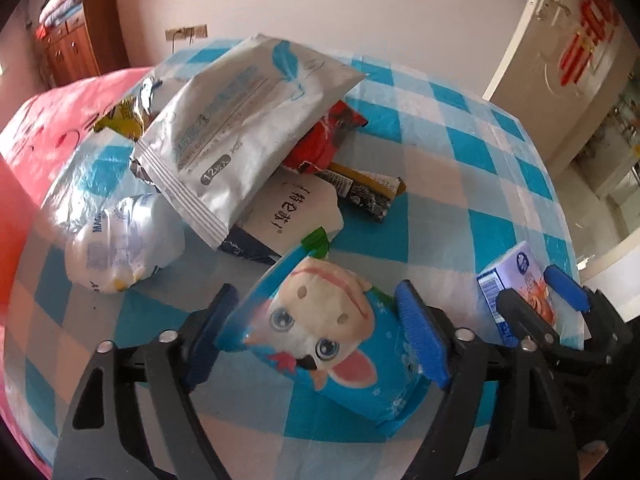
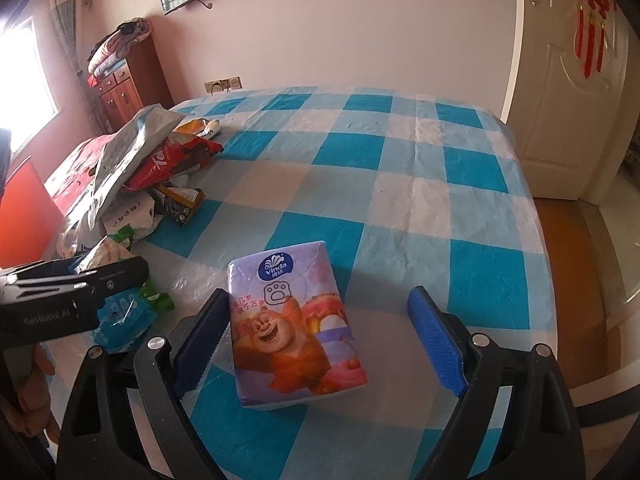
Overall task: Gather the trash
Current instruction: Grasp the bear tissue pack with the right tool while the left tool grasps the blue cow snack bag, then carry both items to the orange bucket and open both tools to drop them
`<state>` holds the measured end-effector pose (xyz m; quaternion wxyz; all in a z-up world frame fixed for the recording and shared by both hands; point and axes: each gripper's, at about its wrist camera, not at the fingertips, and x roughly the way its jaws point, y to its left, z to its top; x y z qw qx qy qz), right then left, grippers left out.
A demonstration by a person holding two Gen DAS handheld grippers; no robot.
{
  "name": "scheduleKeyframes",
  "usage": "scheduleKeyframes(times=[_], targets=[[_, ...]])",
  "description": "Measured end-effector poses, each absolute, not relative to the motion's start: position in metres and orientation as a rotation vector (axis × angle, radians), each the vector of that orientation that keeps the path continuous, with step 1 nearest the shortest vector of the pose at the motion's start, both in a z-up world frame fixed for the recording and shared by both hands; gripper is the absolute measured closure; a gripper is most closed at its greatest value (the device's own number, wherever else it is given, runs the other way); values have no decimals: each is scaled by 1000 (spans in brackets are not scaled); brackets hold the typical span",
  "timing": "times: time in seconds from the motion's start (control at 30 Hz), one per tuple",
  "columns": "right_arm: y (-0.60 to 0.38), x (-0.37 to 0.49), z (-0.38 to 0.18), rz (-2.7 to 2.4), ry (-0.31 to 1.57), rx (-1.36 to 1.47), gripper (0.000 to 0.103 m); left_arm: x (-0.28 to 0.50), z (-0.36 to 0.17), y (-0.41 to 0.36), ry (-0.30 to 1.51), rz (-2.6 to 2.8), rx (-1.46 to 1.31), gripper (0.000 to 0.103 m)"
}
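Left gripper [image 1: 320,340]: parted around blue cartoon snack bag [image 1: 332,344], lower centre. Right gripper [image 2: 320,344]: spread wide, Vinda tissue pack [image 2: 294,328] between. Wrapper pile [image 1: 240,136], upper left.

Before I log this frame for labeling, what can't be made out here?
- Left wrist view: the pouch under the silver wipes pack is mostly covered; its type is unreadable.
- Left wrist view: the right tongs hide much of the Vinda tissue pack.
- Right wrist view: the left tongs cover the blue cartoon wrapper; grip unclear there.
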<state>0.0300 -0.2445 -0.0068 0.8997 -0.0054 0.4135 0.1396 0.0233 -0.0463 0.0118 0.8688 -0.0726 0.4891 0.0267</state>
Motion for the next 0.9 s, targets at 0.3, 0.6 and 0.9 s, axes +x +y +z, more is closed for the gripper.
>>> scheduleKeyframes(times=[0.3, 0.6, 0.9], targets=[[-243, 27, -5, 263, 837, -23, 23, 9, 12, -41, 985, -21, -165, 44], [-234, 21, 0, 224, 791, -88, 48, 2, 10, -22, 965, -107, -208, 46], [-237, 19, 2, 199, 775, -84, 50, -14, 19, 5, 913, -173, -207, 47]])
